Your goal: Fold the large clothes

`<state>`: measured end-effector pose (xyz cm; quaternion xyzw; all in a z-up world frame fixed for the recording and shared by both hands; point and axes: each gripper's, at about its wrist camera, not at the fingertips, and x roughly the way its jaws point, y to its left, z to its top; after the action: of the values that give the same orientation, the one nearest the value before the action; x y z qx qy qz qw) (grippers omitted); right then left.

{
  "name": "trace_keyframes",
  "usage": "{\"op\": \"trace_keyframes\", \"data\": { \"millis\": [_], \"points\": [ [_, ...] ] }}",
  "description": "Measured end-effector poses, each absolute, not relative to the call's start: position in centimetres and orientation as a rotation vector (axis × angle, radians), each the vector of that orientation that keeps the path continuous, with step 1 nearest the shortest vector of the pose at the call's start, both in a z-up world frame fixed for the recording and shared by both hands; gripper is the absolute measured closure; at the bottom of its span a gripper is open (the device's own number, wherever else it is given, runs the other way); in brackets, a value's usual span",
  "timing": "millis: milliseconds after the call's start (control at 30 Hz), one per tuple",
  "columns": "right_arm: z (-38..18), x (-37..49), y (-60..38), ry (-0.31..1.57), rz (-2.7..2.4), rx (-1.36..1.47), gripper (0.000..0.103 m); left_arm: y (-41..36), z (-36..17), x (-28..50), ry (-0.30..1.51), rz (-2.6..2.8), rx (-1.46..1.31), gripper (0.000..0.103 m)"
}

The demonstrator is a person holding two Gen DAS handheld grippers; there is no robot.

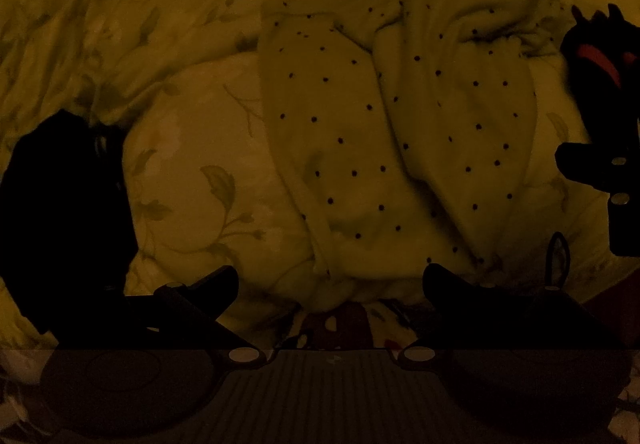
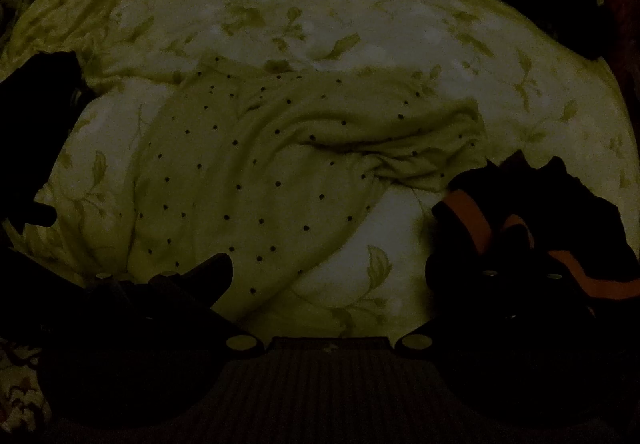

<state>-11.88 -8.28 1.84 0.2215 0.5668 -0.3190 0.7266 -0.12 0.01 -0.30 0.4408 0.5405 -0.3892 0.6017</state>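
Your left gripper (image 1: 330, 280) hangs with fingers spread wide over the near hem of the dotted garment (image 1: 384, 132), lying crumpled on the leafy bedspread (image 1: 192, 172). Dark clothing (image 1: 64, 212) sits left.

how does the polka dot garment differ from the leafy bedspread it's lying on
The polka dot garment carries small dark dots; the bedspread has a leaf-and-vine print. The garment is a bunched, partly folded piece lying on top; the bedspread spreads much wider beneath it, past the view's edges. Both look pale and rumpled in the dim light.
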Motion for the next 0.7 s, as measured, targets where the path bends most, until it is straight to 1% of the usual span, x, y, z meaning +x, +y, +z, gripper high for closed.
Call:
{"op": "trace_keyframes", "data": {
  "millis": [700],
  "points": [
    [1.23,-11.94,-8.87,1.266,-0.700,0.514,0.001,-0.35,-0.40,-0.16,1.312,-0.966,1.006,0.000]
  ]
}}
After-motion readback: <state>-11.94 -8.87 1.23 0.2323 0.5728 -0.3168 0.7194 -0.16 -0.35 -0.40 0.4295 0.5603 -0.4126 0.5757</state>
